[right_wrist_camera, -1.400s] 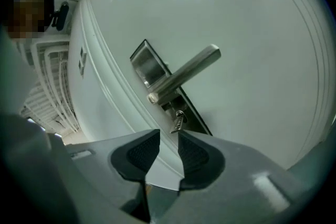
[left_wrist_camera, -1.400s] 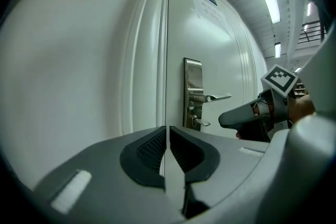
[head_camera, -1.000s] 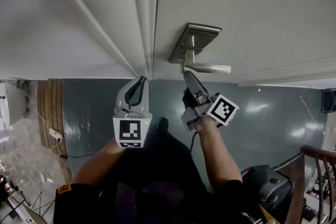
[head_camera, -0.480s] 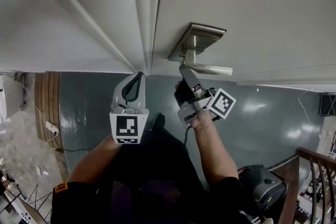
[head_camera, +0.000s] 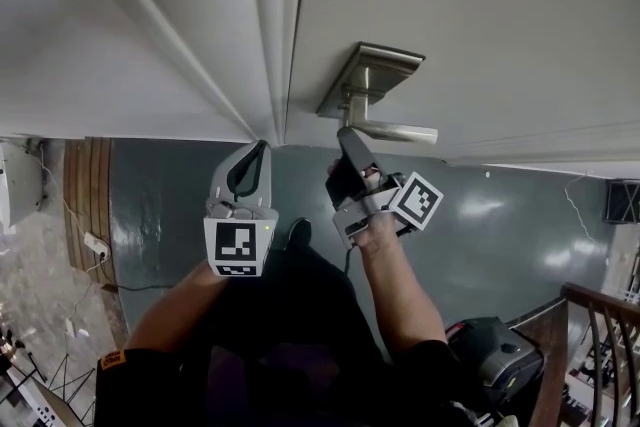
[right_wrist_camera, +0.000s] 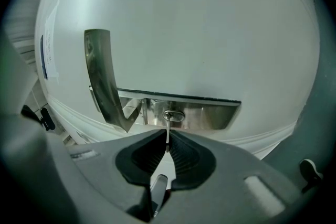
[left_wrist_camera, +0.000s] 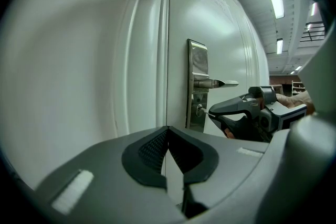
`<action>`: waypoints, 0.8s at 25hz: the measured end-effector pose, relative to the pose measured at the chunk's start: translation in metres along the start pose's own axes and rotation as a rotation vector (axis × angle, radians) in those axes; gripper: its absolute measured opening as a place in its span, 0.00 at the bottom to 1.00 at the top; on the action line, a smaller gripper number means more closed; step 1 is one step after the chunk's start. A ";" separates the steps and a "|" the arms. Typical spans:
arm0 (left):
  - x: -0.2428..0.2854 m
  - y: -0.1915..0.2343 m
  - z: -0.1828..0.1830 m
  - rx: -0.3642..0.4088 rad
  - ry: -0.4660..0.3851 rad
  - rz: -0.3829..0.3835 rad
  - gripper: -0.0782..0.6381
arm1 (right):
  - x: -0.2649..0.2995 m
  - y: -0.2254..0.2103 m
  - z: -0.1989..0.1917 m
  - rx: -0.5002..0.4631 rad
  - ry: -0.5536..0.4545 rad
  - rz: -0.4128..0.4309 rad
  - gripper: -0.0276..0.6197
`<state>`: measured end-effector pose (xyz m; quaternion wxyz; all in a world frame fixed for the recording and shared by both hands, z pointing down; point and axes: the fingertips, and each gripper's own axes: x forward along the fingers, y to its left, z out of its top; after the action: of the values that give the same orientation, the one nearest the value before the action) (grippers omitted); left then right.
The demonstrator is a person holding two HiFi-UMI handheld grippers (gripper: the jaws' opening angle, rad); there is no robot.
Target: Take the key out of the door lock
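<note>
Key point(right_wrist_camera: 167, 131) is seated in the lock cylinder point(right_wrist_camera: 173, 115) of the steel plate point(right_wrist_camera: 205, 115), just under the lever handle point(head_camera: 395, 130) of the white door point(head_camera: 480, 15). Only its thin edge is seen, standing out of the keyhole and reaching in between the tips of the right gripper point(right_wrist_camera: 168, 140). The jaws of that gripper are closing, and their ribbed pads appear to be pressed against the key's two flat sides, right at the tips.

A good extraction would seem to call for the grip to be completed first. The key should then be drawn back along its own line, square to the plate, without twisting or levering, so that the blade is not bound in the cylinder. Because so little of the key is held, a slip is judged possible if the pull is hurried.

The left gripper point(head_camera: 258, 155) is held near the door edge, its jaws brought together on nothing.

No container is shown; the keyhole alone holds anything, namely the key's blade.
</note>
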<state>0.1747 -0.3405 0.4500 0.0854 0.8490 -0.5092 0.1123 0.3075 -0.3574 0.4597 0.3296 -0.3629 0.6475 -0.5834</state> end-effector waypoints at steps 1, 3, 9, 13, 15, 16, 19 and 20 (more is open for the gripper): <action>0.000 0.000 0.001 -0.001 -0.002 -0.001 0.14 | -0.002 0.000 -0.002 0.004 -0.003 0.002 0.07; -0.001 -0.001 0.002 0.000 -0.006 -0.003 0.14 | -0.006 0.001 -0.006 0.015 -0.007 0.004 0.07; -0.003 -0.007 0.004 -0.015 -0.012 -0.014 0.14 | -0.023 0.001 -0.020 0.043 -0.006 -0.001 0.07; -0.010 -0.012 0.004 -0.036 -0.013 -0.012 0.13 | -0.040 0.007 -0.036 0.039 0.020 -0.008 0.07; -0.016 -0.016 0.003 -0.053 -0.011 -0.010 0.13 | -0.050 0.011 -0.045 -0.020 0.041 -0.026 0.07; -0.021 -0.017 0.002 -0.061 -0.011 -0.007 0.13 | -0.055 0.014 -0.048 -0.068 0.051 -0.037 0.07; -0.036 -0.018 0.001 -0.085 -0.013 0.015 0.13 | -0.066 0.023 -0.056 -0.244 0.076 -0.070 0.07; -0.041 -0.019 0.001 -0.095 -0.015 0.024 0.13 | -0.070 0.025 -0.058 -0.289 0.082 -0.076 0.07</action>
<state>0.1727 -0.2970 0.4372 0.1205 0.8387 -0.5247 0.0827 0.2922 -0.2662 0.4408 0.2248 -0.4068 0.7234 -0.5106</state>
